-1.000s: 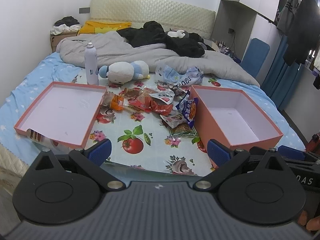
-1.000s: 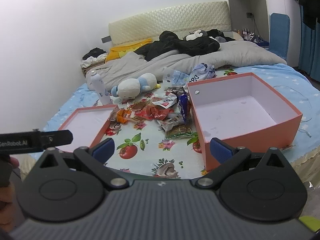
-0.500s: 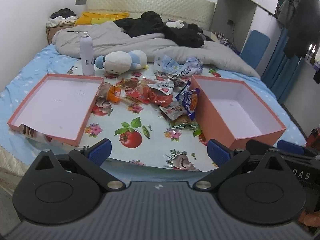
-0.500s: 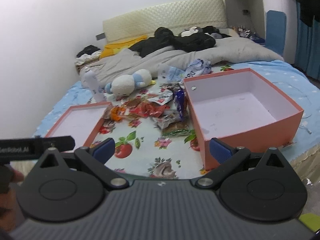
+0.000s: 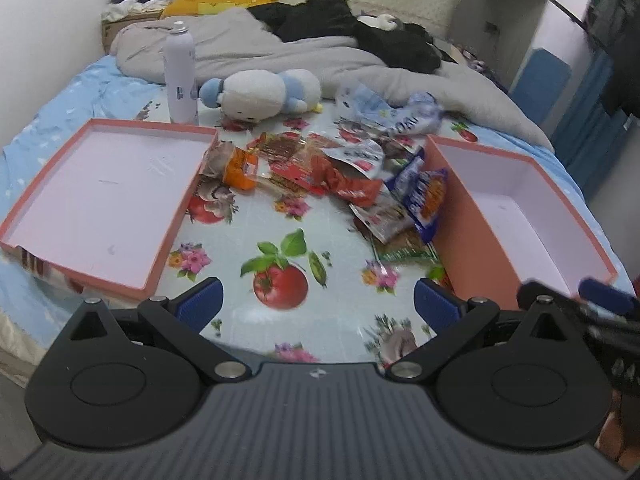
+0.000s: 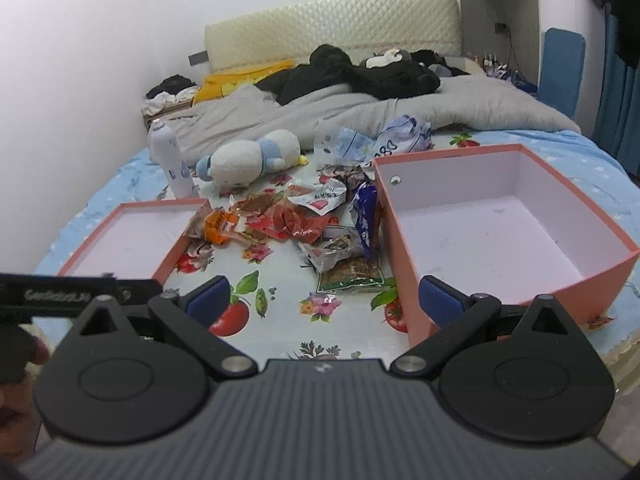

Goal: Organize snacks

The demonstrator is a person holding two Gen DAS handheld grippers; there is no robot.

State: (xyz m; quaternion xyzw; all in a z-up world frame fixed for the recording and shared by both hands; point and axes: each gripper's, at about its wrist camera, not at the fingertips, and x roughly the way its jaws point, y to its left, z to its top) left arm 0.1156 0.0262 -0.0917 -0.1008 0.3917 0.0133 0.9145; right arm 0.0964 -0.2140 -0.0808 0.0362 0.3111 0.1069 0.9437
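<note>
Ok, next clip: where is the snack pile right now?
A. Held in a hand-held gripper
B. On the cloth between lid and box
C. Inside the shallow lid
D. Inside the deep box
B: the snack pile lies on the cloth between the lid and the box; both hold no snacks.

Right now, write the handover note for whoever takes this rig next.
Left gripper: jaws open, empty, hovering over the near edge of the floral cloth.
Right gripper: jaws open, empty, in front of the deep pink box.
Snack packets lie heaped on the cloth between the shallow pink lid and the deep box; the blue packet leans on the box's wall.
Done: nothing packed; box and lid hold no snacks.
Left: pick up every packet and sort them. The plush toy and spray bottle sit behind the heap.
</note>
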